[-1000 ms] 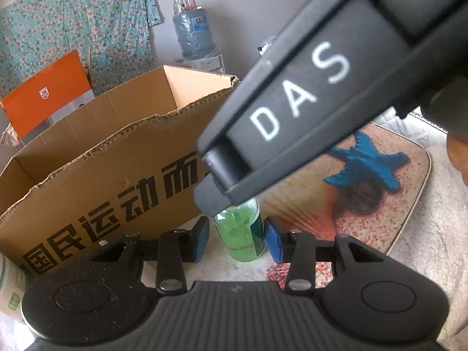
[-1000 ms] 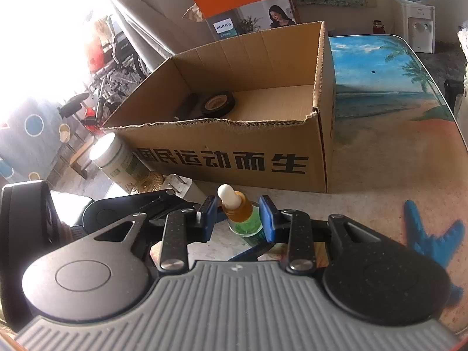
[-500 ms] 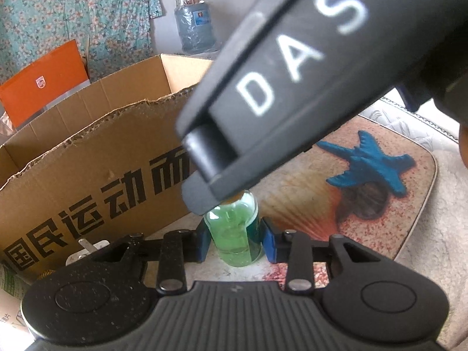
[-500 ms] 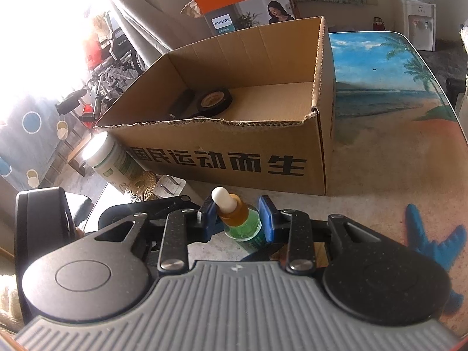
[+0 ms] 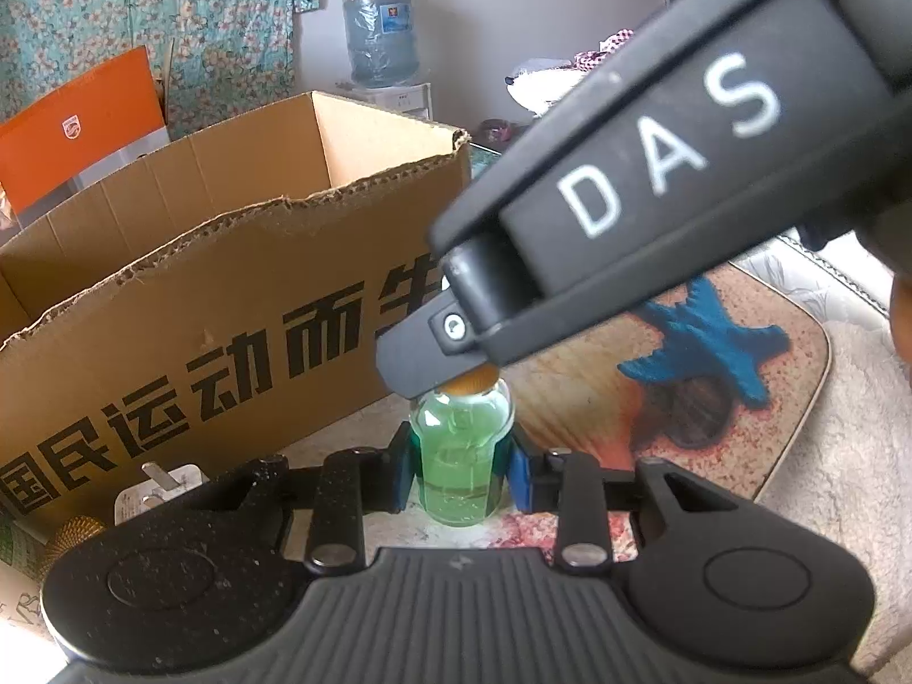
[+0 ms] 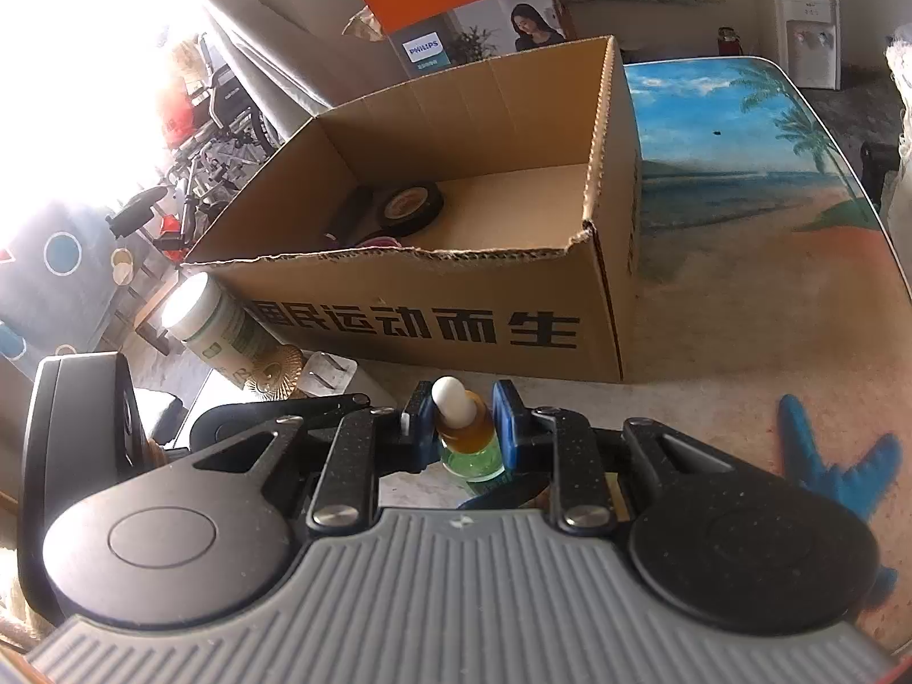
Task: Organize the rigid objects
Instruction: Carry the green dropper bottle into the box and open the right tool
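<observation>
The green dropper bottle (image 5: 460,456) stands upright on the desk (image 6: 741,313), just near of the cardboard box (image 6: 433,325). The left tool (image 5: 460,473) is closing, pinching its body; the right tool (image 6: 463,424) is closing on its amber neck.

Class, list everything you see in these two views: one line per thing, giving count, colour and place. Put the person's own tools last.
Dropper bottle: 1, green liquid, amber collar, white bulb; on the table before the box.
Cardboard box: 1, brown, black print; on the table.
Tape roll: 1, black; inside the box.
Canister: 1, white-green; left of the box.
Water jug: 1, blue; background.
Left claw: closing on the bottle's body.
Right claw: closing at the bottle's collar.
</observation>
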